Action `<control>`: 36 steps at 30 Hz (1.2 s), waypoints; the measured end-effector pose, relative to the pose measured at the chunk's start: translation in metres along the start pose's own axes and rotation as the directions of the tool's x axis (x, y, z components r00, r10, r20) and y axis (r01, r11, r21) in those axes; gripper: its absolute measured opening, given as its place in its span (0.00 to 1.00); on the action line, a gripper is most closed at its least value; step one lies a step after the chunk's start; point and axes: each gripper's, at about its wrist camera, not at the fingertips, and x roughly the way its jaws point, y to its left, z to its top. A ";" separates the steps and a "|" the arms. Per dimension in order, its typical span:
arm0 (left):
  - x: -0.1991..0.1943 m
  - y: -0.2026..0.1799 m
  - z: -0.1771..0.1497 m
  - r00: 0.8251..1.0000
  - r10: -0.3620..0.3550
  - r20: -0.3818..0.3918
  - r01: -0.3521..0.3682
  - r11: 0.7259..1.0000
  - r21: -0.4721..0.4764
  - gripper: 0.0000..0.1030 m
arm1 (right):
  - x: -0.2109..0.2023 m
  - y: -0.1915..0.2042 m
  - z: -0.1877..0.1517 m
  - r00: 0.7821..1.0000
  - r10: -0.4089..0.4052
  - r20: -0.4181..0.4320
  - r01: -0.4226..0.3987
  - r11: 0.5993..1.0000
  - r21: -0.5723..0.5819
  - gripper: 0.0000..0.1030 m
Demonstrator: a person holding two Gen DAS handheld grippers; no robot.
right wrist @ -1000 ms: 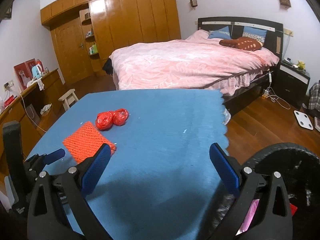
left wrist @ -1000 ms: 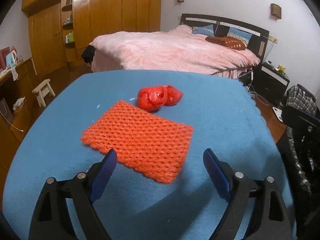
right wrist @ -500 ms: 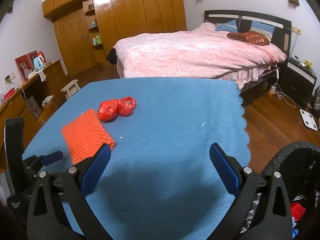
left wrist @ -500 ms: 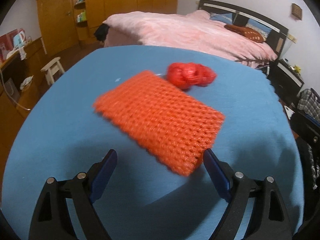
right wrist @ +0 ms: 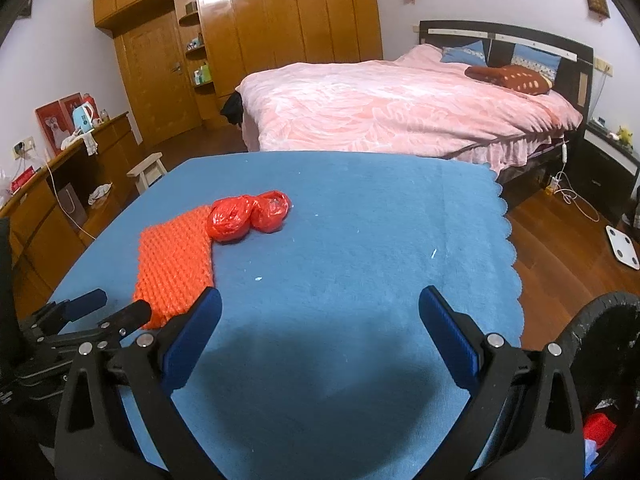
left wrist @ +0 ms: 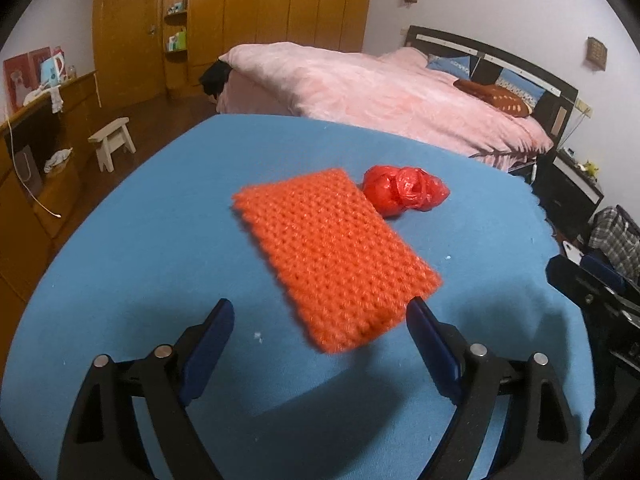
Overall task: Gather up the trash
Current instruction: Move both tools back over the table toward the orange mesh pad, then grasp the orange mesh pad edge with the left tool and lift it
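Left gripper (left wrist: 320, 334) hanging over blue table cloth (left wrist: 140, 240), jaws spread wide, pinching nothing; near end of orange foam net (left wrist: 334, 258) lying between fingertips, no pad touching it. Right gripper (right wrist: 320, 320) also standing spread and empty above bare cloth. Net lying flat on cloth, far corner touching crumpled red plastic bag (left wrist: 404, 192). Black trash bin (right wrist: 600, 360) sitting beside table at right, some scraps showing inside. Pink bed (right wrist: 400, 112) and wooden wardrobe (right wrist: 260, 32) standing beyond table.

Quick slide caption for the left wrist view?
Open left claw nears orange foam net beside red bag on blue table.
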 end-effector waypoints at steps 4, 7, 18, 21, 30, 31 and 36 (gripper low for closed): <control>0.020 0.002 0.011 0.999 0.014 -0.034 -0.015 1.000 -0.022 0.82 | 0.004 -0.001 0.003 1.000 -0.007 -0.001 0.007 1.000 0.001 0.93; 0.030 0.006 0.014 0.998 0.009 -0.065 -0.012 0.999 -0.042 0.82 | 0.006 0.000 0.003 1.000 -0.010 -0.002 0.010 1.000 -0.004 0.93; 0.035 -0.004 0.015 0.991 -0.117 -0.066 0.116 0.993 -0.019 0.31 | 0.015 0.001 0.001 1.000 -0.014 -0.017 0.014 1.000 -0.012 0.93; 0.035 -0.005 0.015 0.984 -0.167 -0.056 0.165 0.986 -0.040 0.20 | 0.016 0.001 0.002 1.000 -0.016 -0.018 0.016 1.000 -0.012 0.93; 0.017 0.006 0.022 0.989 -0.147 0.013 0.148 0.987 -0.059 0.14 | 0.021 0.009 0.012 1.000 0.002 0.001 -0.002 1.000 -0.015 0.93; 0.015 0.009 0.024 0.991 -0.132 0.020 0.133 0.990 -0.055 0.14 | 0.023 0.012 0.016 1.000 0.006 0.008 -0.006 1.000 -0.017 0.93; 0.012 0.028 0.033 0.997 -0.063 0.046 0.065 0.997 -0.039 0.14 | 0.035 0.026 0.033 0.999 0.027 0.026 -0.027 0.999 -0.025 0.93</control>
